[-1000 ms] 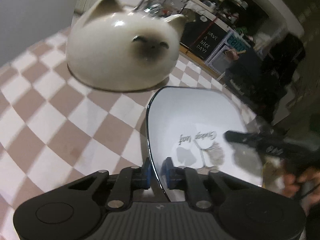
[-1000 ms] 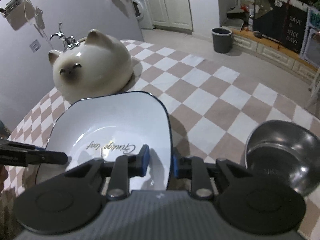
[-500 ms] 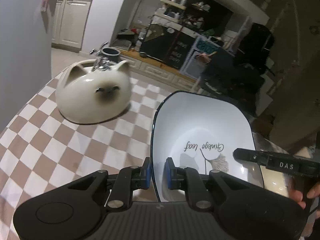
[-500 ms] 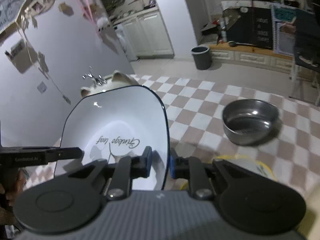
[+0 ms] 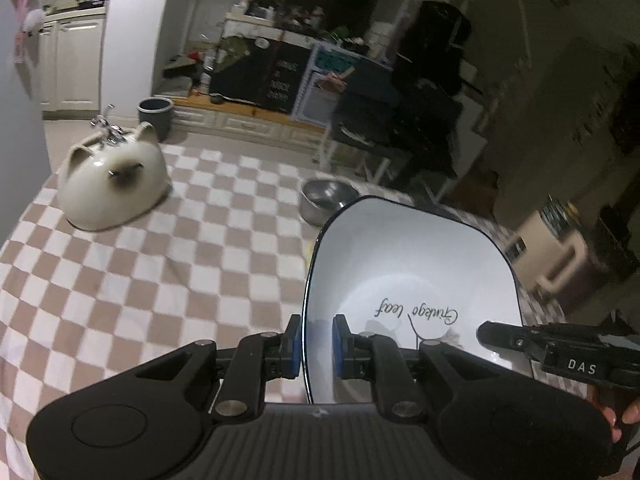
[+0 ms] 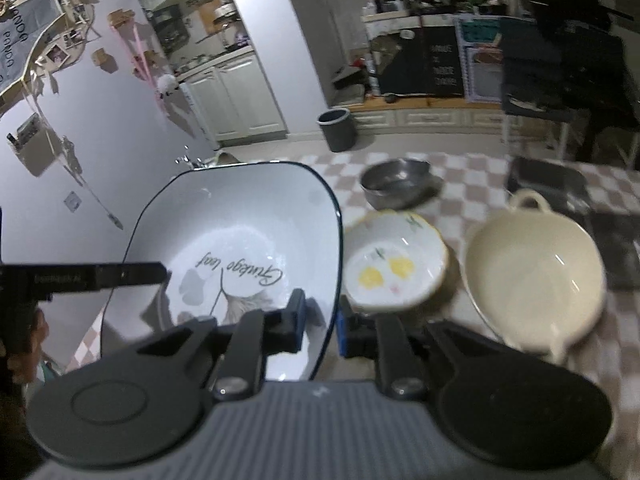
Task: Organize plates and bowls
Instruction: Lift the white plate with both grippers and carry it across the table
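Observation:
A white square plate (image 5: 408, 264) with a dark rim and a leaf print hangs above the checked table, held from both sides. My left gripper (image 5: 314, 346) is shut on its left rim, blue pads on either face. In the right wrist view the same plate (image 6: 240, 216) has my right gripper (image 6: 320, 320) shut on its right rim. A finger (image 5: 504, 336) of the right gripper shows at the plate's far edge in the left wrist view. Beyond the plate lie a lemon-print bowl (image 6: 394, 264), a cream handled bowl (image 6: 536, 276) and a steel bowl (image 6: 394, 184).
An upturned cat-shaped ceramic bowl (image 5: 114, 184) sits at the table's far left by a wall. A dark tray (image 6: 560, 184) lies at the back right. The checked tablecloth (image 5: 160, 280) stretches between them. Chairs and cabinets stand beyond the table.
The plate has risen off the table and travelled away from the cat-shaped bowl, which now looks much smaller. Both grippers keep their hold on its rims; the other bowls have come into view.

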Available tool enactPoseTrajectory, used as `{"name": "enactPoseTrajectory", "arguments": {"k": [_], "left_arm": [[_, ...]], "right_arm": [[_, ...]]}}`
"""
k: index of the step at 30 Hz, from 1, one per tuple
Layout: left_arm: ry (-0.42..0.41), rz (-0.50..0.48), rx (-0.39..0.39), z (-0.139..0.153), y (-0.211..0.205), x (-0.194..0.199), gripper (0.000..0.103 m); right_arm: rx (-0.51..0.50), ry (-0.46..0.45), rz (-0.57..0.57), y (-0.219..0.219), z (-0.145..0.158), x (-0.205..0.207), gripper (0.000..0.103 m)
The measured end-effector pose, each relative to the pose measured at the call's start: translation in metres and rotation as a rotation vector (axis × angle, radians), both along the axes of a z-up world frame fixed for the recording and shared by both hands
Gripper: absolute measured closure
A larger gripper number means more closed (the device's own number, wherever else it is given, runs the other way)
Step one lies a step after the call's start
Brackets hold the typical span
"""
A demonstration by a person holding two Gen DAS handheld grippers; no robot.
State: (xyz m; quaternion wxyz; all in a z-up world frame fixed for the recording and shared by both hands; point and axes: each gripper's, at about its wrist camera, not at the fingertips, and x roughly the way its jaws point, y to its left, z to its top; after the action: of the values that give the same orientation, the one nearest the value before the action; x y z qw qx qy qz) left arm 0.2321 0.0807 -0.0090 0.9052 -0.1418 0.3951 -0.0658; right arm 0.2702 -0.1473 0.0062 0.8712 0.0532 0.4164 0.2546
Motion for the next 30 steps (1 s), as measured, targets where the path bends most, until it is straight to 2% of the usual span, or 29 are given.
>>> {"name": "enactPoseTrajectory", "arguments": {"k": [4,10,13,20,30], "left_arm": [[0.021,-0.031,0.036,-0.015,-0.016,-0.016,0.085],[0.093,-0.032,0.031,-0.055,-0.021,-0.030,0.083],[0.134,-0.030,0.045,-0.071,-0.023,-0.031,0.081],[0.163,-0.034,0.095,-0.087,-0.021,-0.021,0.081],[0.233,-0.020,0.088,-0.104,-0.014,-0.008,0.081]], "right_arm": [[-0.011,0.024,-0.042,-0.016,-0.015,-0.032,0.084],[-0.010,0.118,-0.080,-0.028,-0.052,-0.057,0.084],[-0.027,0.161,-0.077,-0.023,-0.067,-0.060,0.084],[-0.052,0.224,-0.062,-0.009,-0.090,-0.059,0.083],[-0.088,0.272,-0.081,0.007,-0.094,-0.051,0.081]]}}
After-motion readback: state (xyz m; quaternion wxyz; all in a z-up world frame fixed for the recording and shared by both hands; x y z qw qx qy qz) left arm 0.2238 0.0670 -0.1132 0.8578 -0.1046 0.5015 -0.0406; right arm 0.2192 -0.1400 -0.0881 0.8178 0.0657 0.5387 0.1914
